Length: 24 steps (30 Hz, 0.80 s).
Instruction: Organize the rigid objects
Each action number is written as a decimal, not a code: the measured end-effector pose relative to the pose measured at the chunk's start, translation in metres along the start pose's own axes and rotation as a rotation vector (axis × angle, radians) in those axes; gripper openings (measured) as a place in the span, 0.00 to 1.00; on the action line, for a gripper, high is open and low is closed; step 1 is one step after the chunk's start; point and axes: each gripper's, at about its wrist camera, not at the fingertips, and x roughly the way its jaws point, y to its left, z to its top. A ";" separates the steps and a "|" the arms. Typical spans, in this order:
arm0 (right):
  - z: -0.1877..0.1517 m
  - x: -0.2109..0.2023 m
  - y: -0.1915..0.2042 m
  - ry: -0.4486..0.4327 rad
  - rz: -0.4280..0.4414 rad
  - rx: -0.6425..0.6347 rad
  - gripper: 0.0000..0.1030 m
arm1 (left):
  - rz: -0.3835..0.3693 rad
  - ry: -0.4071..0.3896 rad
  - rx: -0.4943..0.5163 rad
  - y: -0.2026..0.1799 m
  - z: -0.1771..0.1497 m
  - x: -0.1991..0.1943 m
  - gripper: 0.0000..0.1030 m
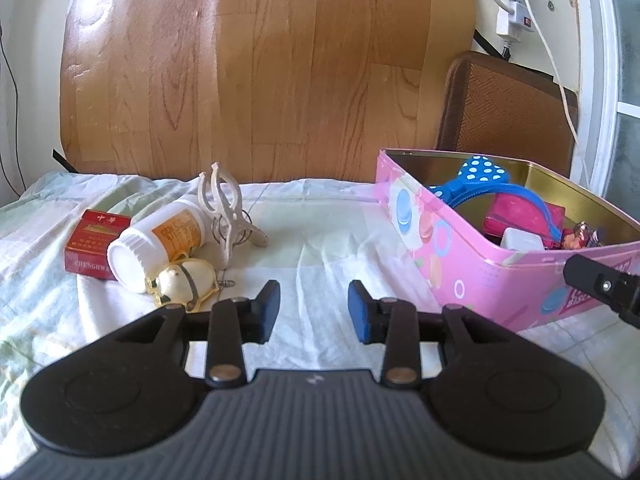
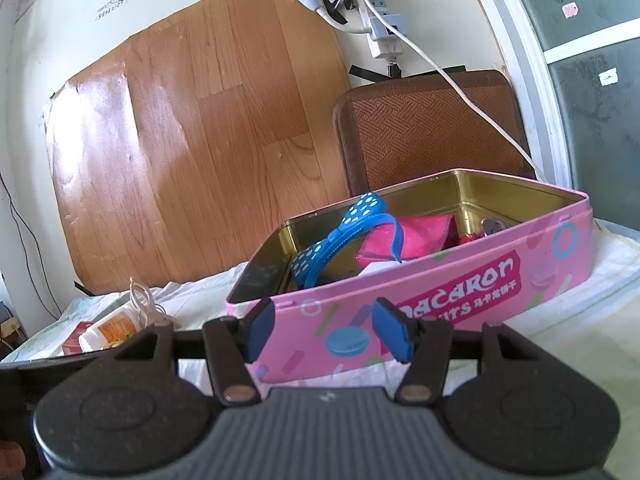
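Your left gripper (image 1: 314,308) hung with jaws apart and empty above the pale sheet (image 1: 320,240). At ten o'clock lay a gold trinket (image 1: 186,282), a tipped white bottle (image 1: 160,242), a red cigarette pack (image 1: 94,246) and cream clips (image 1: 224,212). Your right gripper (image 2: 328,330), jaws likewise spread and empty, faced the pink tin (image 2: 460,280) at twelve, which held a blue dotted headband (image 2: 344,226) and a pink pouch (image 2: 412,236).

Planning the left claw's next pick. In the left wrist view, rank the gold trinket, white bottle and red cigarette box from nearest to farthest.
From the left claw:
1. Gold trinket, just left of it.
2. White bottle, behind the trinket.
3. Red cigarette box, farthest left.
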 end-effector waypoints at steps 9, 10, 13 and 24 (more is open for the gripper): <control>0.000 0.000 -0.001 -0.001 0.005 0.003 0.55 | 0.003 -0.005 0.013 -0.001 0.000 -0.001 0.41; 0.000 0.001 -0.001 0.000 0.006 0.003 0.55 | 0.004 -0.006 0.017 -0.001 -0.001 -0.001 0.41; 0.000 0.000 -0.001 0.000 0.007 0.005 0.56 | 0.007 -0.009 0.027 -0.002 -0.001 -0.002 0.41; -0.001 0.002 -0.001 0.011 0.006 0.002 0.56 | 0.014 -0.011 0.036 -0.004 -0.001 -0.002 0.46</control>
